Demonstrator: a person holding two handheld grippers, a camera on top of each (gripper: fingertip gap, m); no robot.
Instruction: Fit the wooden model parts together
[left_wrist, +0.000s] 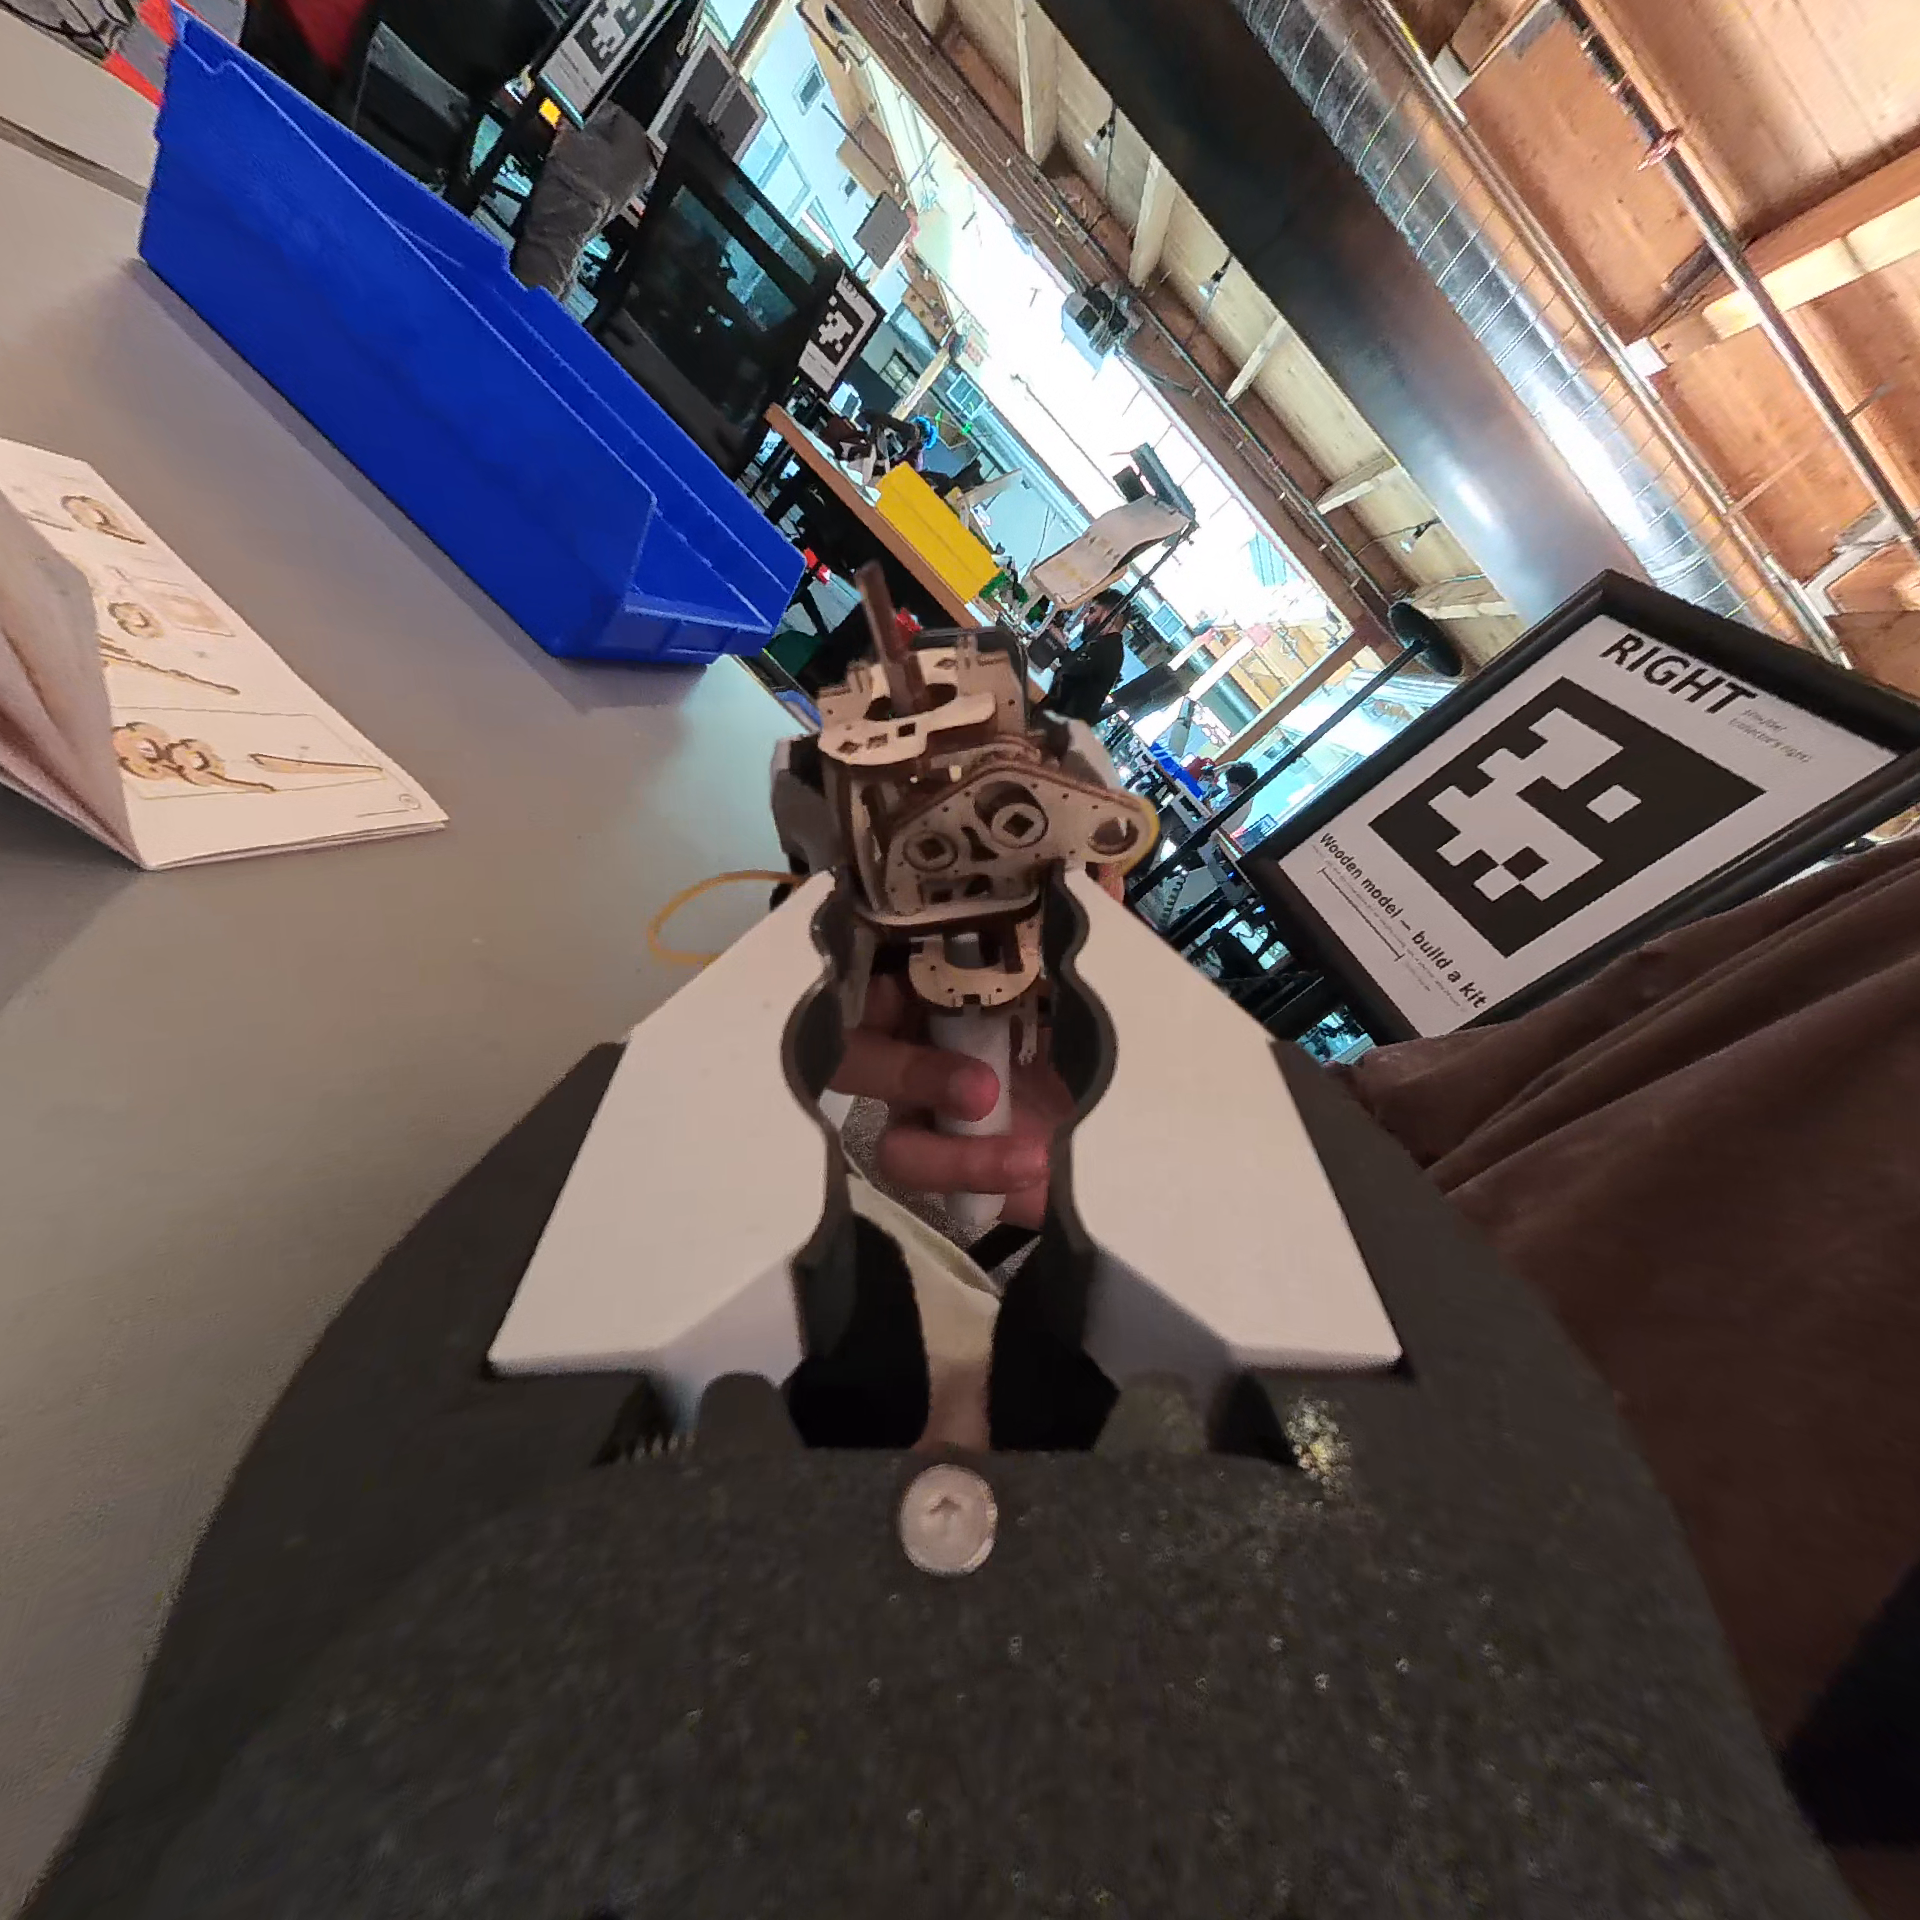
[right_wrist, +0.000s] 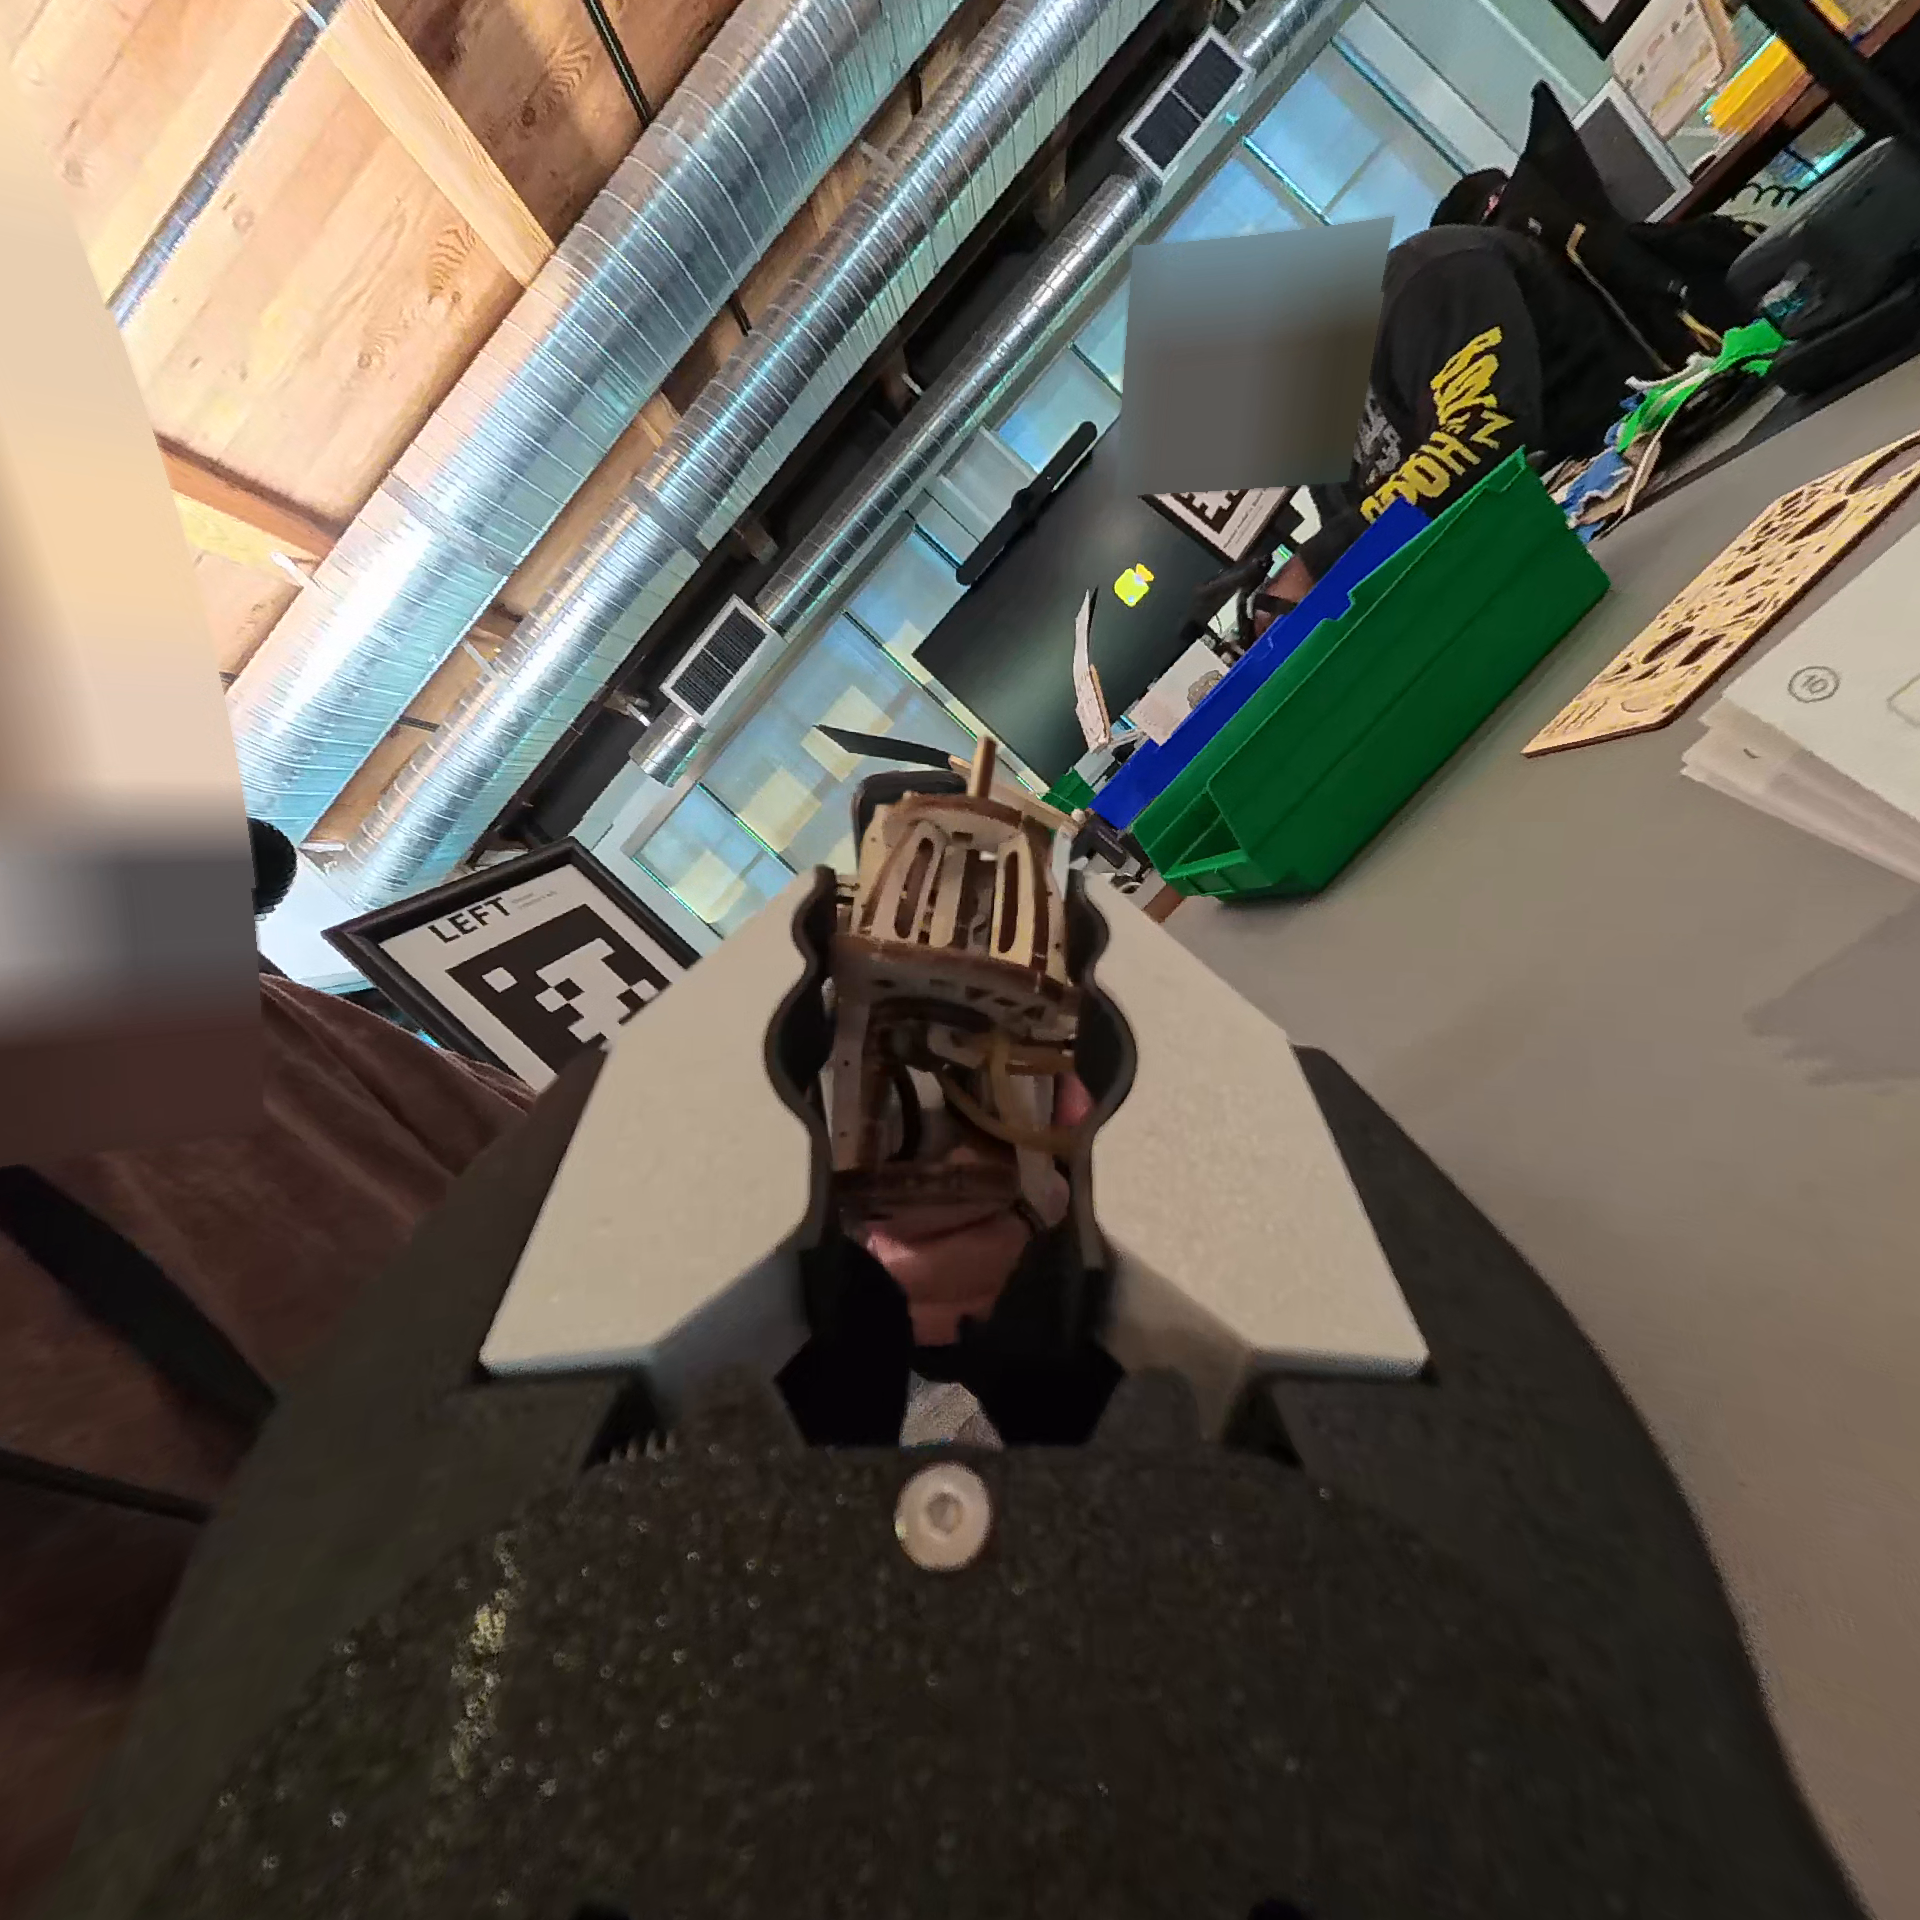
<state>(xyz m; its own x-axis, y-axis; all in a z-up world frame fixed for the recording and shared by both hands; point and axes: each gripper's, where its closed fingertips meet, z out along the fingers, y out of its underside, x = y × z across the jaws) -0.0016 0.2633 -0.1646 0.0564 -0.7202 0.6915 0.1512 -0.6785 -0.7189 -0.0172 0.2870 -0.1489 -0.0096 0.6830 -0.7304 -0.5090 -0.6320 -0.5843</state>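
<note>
A partly built wooden model (left_wrist: 966, 821) of pale laser-cut plates and gears sits between the white fingers of my left gripper (left_wrist: 951, 904), which is shut on it above the grey table (left_wrist: 312, 1039). A thin dark rod sticks up from its top. The same model (right_wrist: 956, 914) shows in the right wrist view between the fingers of my right gripper (right_wrist: 951, 904), which is also closed on it. Behind the model in each view a hand (left_wrist: 956, 1122) grips the other gripper's handle. The model's lower part is hidden by the fingers.
A blue bin (left_wrist: 416, 343), an open instruction booklet (left_wrist: 156, 665) and a yellow rubber band (left_wrist: 686, 914) lie to the left. A green bin (right_wrist: 1403, 707), a wooden parts sheet (right_wrist: 1714, 603) and stacked white sheets (right_wrist: 1849, 707) lie to the right. Framed marker signs (left_wrist: 1558, 831) (right_wrist: 540, 977) stand behind. Less than 4 cm separates the two grippers' tips.
</note>
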